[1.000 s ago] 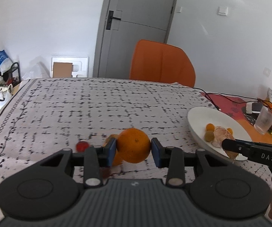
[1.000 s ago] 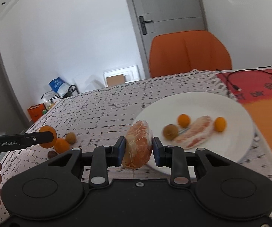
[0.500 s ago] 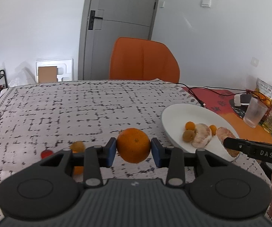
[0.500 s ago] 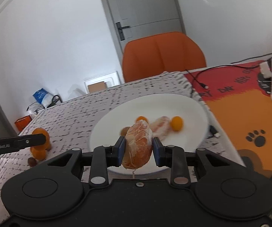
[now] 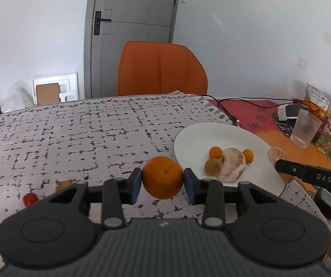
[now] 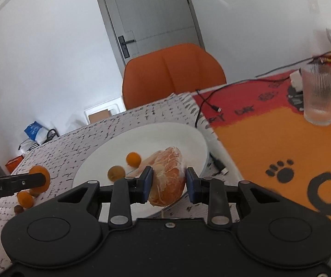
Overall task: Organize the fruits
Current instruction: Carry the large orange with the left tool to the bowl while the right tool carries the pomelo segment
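Both grippers carry fruit to the plate (image 5: pixel 188 138)

Left gripper (image 5: pixel 162 183) grips the orange (image 5: pixel 162 177), right gripper (image 6: pixel 167 183) grips the peeled citrus (image 6: pixel 169 175) (soft); lower gently onto bare plate before releasing.

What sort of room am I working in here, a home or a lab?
Most likely a home dining area: a table under a patterned tablecloth, an orange chair pushed up to it, a white plate of fruit, and a drinking glass near a closed grey door.
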### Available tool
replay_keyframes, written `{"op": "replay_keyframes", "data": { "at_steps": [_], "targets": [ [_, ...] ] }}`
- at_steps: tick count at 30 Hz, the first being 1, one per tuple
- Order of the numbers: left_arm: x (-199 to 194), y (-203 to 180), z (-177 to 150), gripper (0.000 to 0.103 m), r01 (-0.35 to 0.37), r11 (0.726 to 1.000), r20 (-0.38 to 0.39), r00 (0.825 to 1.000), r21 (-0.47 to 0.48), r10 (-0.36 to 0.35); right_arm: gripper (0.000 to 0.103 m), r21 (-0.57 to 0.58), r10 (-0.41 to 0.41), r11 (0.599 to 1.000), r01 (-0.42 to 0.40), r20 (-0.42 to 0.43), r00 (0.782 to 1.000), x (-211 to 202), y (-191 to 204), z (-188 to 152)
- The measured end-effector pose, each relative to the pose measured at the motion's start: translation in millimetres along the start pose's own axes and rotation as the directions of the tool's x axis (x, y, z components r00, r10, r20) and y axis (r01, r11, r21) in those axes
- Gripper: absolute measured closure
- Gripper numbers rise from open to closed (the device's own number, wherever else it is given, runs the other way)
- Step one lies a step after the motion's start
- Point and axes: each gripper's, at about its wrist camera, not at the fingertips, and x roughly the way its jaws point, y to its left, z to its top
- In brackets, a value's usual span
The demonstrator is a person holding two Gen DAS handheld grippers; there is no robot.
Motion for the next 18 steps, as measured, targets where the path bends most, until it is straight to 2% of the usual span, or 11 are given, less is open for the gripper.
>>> {"op": "replay_keyframes", "data": {
  "at_steps": [4, 9, 18],
  "targets": [
    [8, -9, 4, 0.065, 0.014, 1.0, 0.0, 1.0, 0.008, -0.014, 0.073, 0.002, -0.001, 1.0, 0.001, 0.003, 1.0, 2, -3, 4],
    [13, -22, 7, 0.065, 0.039, 0.999, -0.002, 0.999, 0.029, -0.039, 0.054, -0.012, 0.017, 1.0, -0.017, 0.02, 1.0, -4, 1, 5],
    [23, -37, 12, 0.065, 0.064, 0.996, -0.012, 0.998, 0.058, -0.064, 0.054, -0.015, 0.026, 1.0, -0.026, 0.003, 1.0, -17, 0, 1]
  ]
}}
